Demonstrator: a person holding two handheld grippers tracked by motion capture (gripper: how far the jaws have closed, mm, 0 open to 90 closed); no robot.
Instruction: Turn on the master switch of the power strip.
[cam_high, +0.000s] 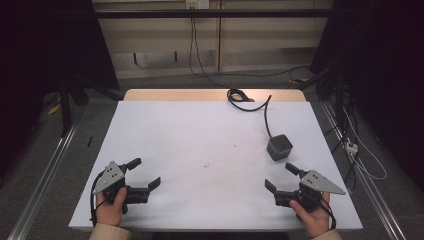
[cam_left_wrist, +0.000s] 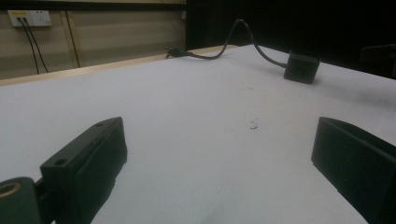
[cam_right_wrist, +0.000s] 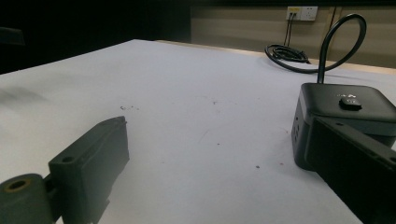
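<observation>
Near table (cam_high: 165, 125) front edge: left gripper (cam_high: 147, 174) & right gripper (cam_high: 282, 178) fingers released; cube (cam_high: 279, 147) just beyond right.

Dim, soft overhead light — dark surroundings, blurred tongs close up.

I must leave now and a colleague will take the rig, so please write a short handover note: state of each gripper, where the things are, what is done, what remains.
Left gripper: open, holding nothing, low over the near left part of the white table.
Right gripper: open, holding nothing, near right part, just short of the black cube box.
Black cube box: stands upright on the right side of the table. Its cable runs back to a coil at the far edge.
Done: nothing visible; the box is not gripped or touched.
Left: probably to approach and grasp the box with the right gripper, which is nearest.
</observation>
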